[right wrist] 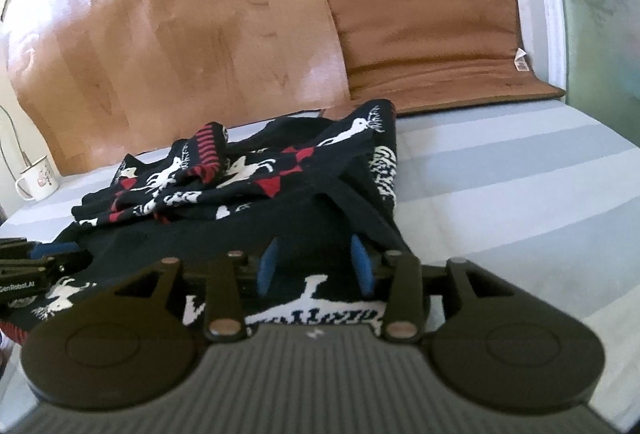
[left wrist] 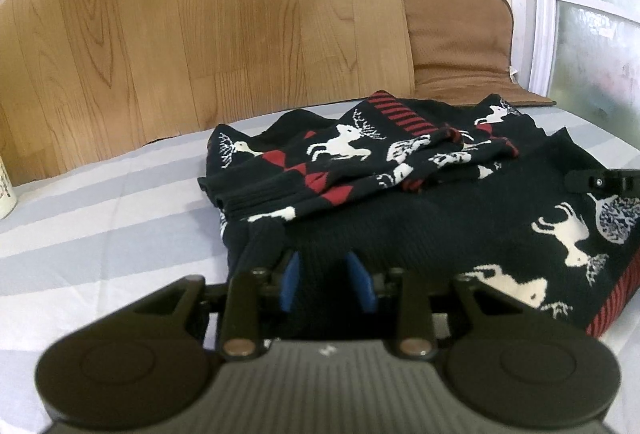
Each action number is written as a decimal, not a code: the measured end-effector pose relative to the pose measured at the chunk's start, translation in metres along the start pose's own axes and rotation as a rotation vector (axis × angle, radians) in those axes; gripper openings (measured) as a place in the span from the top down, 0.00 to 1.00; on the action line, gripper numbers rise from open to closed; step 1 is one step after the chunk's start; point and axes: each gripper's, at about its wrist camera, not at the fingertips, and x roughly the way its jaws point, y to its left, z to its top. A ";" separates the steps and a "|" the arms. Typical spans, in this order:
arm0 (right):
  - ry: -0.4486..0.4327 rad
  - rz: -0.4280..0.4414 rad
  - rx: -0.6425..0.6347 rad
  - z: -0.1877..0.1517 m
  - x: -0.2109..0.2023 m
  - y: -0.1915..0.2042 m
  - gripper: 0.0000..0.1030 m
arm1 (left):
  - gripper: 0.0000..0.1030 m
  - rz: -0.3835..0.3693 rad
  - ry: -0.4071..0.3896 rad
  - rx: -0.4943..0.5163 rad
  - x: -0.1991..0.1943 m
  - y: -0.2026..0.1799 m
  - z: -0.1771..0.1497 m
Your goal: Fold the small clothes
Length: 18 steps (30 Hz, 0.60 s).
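Observation:
A small black knit sweater with white reindeer and red diamonds lies partly folded on the grey striped sheet. Its sleeves are bunched on top at the far end. My left gripper has its blue pads on both sides of a fold at the sweater's near left edge and is shut on it. My right gripper is shut on the sweater at its near right edge, the cloth draped over the fingers. The right gripper's tip shows at the right edge of the left wrist view.
A wood-pattern board leans against the wall behind the bed. A brown cushion stands at the back right. A white mug sits at the far left. Striped sheet lies bare to the right.

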 end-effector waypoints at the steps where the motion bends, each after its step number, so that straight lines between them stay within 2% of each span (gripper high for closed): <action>1: -0.001 0.002 -0.004 0.000 0.000 0.001 0.54 | 0.71 0.003 0.000 0.004 0.000 -0.001 0.000; 18: -0.024 0.021 -0.016 -0.002 -0.004 0.003 0.47 | 0.68 0.050 -0.005 0.034 0.000 -0.008 -0.002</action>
